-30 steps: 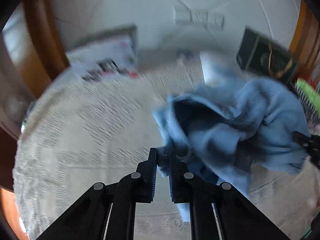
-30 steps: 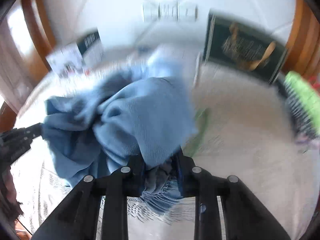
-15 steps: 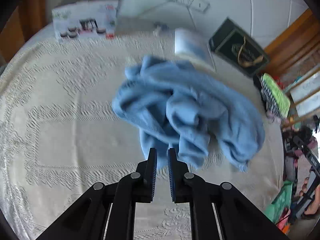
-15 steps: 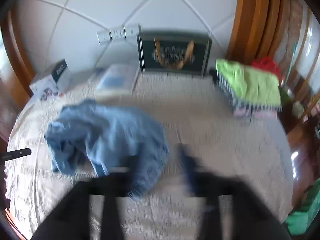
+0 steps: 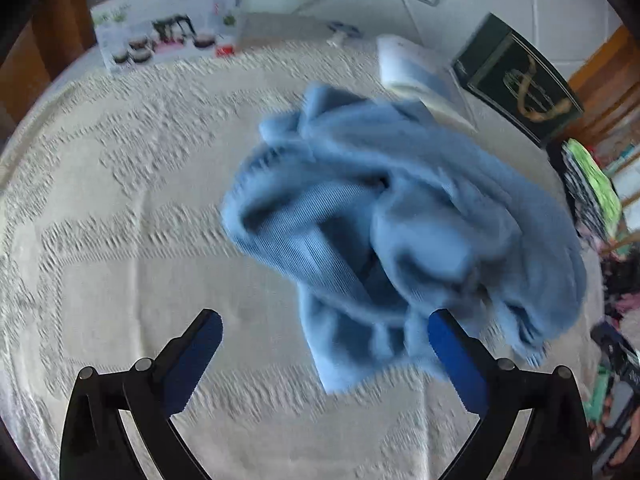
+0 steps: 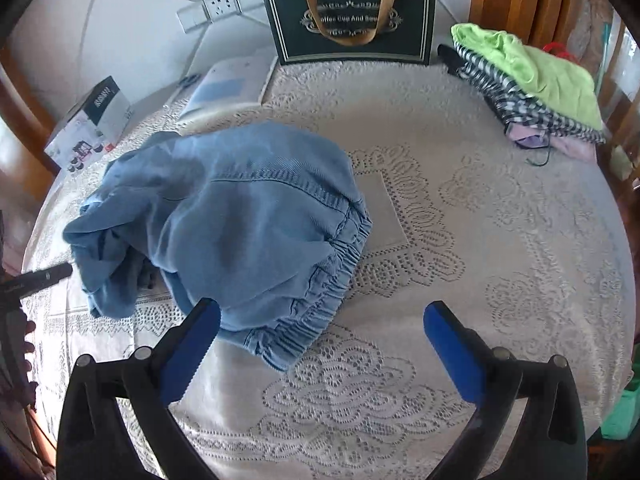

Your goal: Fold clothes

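A crumpled light-blue garment with an elastic waistband [image 6: 248,216] lies in a heap on the white lace tablecloth [image 6: 500,240]; it also shows in the left wrist view [image 5: 400,232]. My left gripper [image 5: 324,332] is open and empty, just short of the garment's near edge. My right gripper [image 6: 322,320] is open and empty, with the waistband just beyond its left finger. The tip of the left gripper [image 6: 48,276] shows at the left edge of the right wrist view.
A stack of folded clothes with a green top [image 6: 536,76] sits at the far right. A dark gift bag [image 6: 352,24], a white flat box [image 6: 236,84] and a printed carton [image 6: 92,124] stand along the back wall. A power strip [image 6: 220,4] hangs on the wall.
Both grippers let go of the blue garment and opened wide. The garment dropped onto the table in a heap, and both grippers pulled back from it.
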`<state>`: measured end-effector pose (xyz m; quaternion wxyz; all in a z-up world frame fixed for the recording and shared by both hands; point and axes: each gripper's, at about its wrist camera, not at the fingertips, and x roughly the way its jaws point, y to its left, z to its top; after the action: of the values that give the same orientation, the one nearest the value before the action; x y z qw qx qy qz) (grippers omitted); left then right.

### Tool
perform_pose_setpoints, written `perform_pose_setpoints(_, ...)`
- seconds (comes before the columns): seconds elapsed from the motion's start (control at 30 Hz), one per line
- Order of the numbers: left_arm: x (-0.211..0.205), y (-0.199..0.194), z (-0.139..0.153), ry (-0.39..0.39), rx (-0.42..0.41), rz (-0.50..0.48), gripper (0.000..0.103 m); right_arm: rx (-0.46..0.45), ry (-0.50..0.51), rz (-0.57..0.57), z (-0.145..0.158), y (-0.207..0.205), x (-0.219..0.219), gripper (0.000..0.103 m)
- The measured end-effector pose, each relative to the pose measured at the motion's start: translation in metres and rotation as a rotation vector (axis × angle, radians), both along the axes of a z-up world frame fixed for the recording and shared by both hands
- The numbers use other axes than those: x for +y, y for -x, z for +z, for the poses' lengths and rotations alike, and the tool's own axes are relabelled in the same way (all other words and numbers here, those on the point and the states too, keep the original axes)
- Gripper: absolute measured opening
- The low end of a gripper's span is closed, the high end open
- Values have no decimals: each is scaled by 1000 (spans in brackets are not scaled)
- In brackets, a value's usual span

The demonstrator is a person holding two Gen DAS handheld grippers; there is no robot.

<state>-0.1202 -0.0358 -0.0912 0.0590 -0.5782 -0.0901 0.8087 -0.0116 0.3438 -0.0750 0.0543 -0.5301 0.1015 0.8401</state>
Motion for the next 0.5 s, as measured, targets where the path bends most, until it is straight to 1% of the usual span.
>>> perform_pose_setpoints(0.1,-15,23,0,23,26,49,103,-2,20,-13,-5,12,3,103)
perform_pose_setpoints(0.2,-26,39,-13,51,16,63,102,-2,55,-20,-9,21,7,103)
perform_pose_setpoints(0.27,-26,45,-24,69,-2,58,99,-24,68,-7,-16,26,5,103)
perform_pose_setpoints(0.33,-19,49,-43,53,-36,46,91,-43,77,9,-24,29,-1,103)
perform_pose_setpoints(0.37,-11,50,-49,63,-41,33,89,-54,83,22,-30,32,-6,103)
perform_pose_setpoints(0.4,1,49,-51,94,-34,14,88,-64,83,31,-37,36,-11,103)
perform_pose_setpoints(0.47,23,49,-54,158,-20,-21,82,-74,61,46,-51,45,-23,103)
perform_pose_setpoints(0.5,29,49,-50,156,-19,-24,65,-79,39,55,-58,51,-30,103)
